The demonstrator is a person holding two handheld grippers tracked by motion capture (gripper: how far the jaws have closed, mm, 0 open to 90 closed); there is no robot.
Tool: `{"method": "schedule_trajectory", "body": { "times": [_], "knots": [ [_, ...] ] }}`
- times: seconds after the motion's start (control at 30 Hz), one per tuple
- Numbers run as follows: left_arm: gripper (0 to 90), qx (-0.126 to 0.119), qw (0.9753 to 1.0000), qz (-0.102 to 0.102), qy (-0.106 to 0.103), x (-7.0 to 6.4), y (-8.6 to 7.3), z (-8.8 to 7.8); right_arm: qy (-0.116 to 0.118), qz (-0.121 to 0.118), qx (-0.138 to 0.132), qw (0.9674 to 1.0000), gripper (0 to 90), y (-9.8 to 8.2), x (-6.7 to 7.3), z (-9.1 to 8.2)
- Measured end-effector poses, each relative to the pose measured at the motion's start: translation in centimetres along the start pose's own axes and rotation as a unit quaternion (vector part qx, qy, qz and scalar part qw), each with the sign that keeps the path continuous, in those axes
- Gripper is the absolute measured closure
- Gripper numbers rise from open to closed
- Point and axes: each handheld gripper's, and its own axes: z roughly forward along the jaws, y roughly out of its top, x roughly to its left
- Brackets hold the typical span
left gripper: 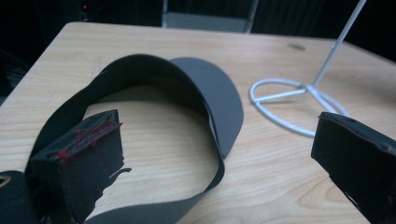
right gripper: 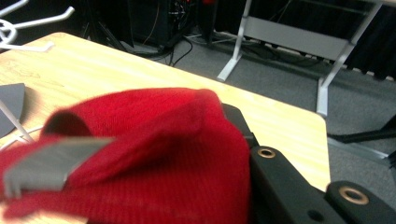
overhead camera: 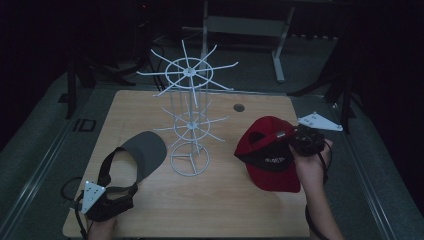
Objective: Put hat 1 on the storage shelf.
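Note:
A red cap (overhead camera: 270, 150) with a black underside hangs above the right part of the table, and my right gripper (overhead camera: 296, 141) is shut on its back edge. In the right gripper view the red cap (right gripper: 154, 154) bunches over the jaws, with one black jaw showing at lower right. A grey visor (overhead camera: 145, 150) lies flat on the table at the left, its brim toward the rack. My left gripper (overhead camera: 120, 189) rests low at the front left corner, open. In the left gripper view the visor (left gripper: 219, 93) has its strap looping past the left jaw, and the pads are wide apart.
A white wire display rack (overhead camera: 190, 125) with two tiers of radiating hooks stands mid-table; its ring base (left gripper: 299, 102) is just right of the visor. The wooden table (overhead camera: 225, 200) has a small hole (overhead camera: 239, 107) at the back. Metal frame legs stand beyond the table.

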Motion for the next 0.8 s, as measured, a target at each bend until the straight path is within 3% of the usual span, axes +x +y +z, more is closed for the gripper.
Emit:
{"method": "schedule_trajectory", "body": {
  "times": [0.17,0.4,0.53,0.67,0.8],
  "knots": [
    [2.6,-0.002,0.9995,0.019,-0.027,-0.9,0.4,-0.4,0.0,-0.003,-0.008,1.0,89.2,0.5,0.2,-0.7],
    [2.7,0.001,0.9959,0.039,-0.081,-3.3,1.4,-0.6,-0.009,-0.009,-0.02,0.9997,89.2,1.3,0.0,-1.9],
    [2.7,-0.005,0.9939,0.046,-0.1,-4.3,2.1,-0.9,-0.011,-0.012,-0.024,0.9996,89.2,1.7,-0.2,-2.6],
    [3.0,-0.021,0.9895,0.057,-0.131,-5.9,3.8,-1.4,-0.005,-0.012,-0.038,0.9992,89.2,2.4,-0.1,-4.0],
    [3.0,-0.028,0.9835,0.079,-0.161,-7.6,5.5,-1.6,0.0,-0.013,-0.045,0.9989,89.2,2.7,0.1,-4.6]
  ]
}}
